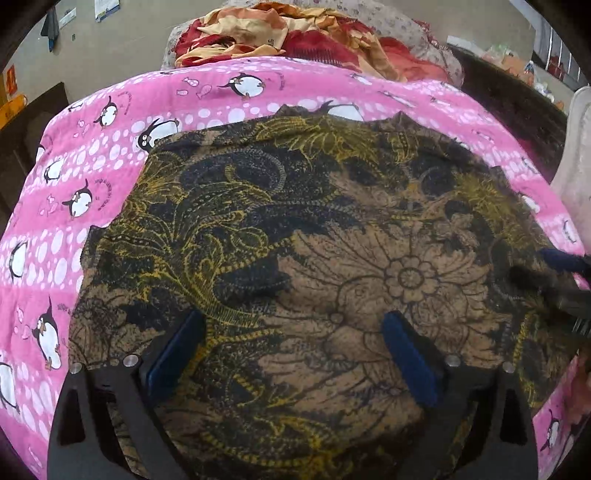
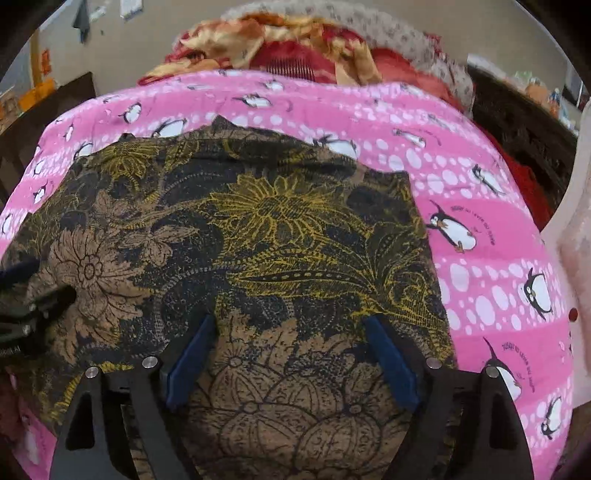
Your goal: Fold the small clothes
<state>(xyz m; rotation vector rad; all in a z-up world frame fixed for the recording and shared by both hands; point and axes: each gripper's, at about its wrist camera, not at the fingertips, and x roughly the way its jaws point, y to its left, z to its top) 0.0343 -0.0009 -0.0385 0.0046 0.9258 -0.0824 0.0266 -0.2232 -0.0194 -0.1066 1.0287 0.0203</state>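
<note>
My left gripper [image 1: 291,328] has its blue fingers [image 1: 177,350] spread wide with nothing pinched between them, hovering over the brown, black and yellow floral garment [image 1: 295,229] that fills the middle of the left wrist view. My right gripper [image 2: 288,332] is released the same way, its blue fingers [image 2: 391,362] apart above the same cloth; in each view the other gripper pokes in at mid-height, from the right edge in the left wrist view and from the left edge in the right. The garment lies spread flat on a pink sheet printed with penguins and white dots [image 1: 74,229], which shows as a band along the left and top of the left wrist view and along the top and right of the right wrist view. Beyond the sheet, at top centre, I see a heap of red and orange fabric [image 1: 280,33]. Upper left, a pale wall [image 1: 92,48] carries a few papers, and dark furniture [image 1: 513,99] sits at upper right.
</note>
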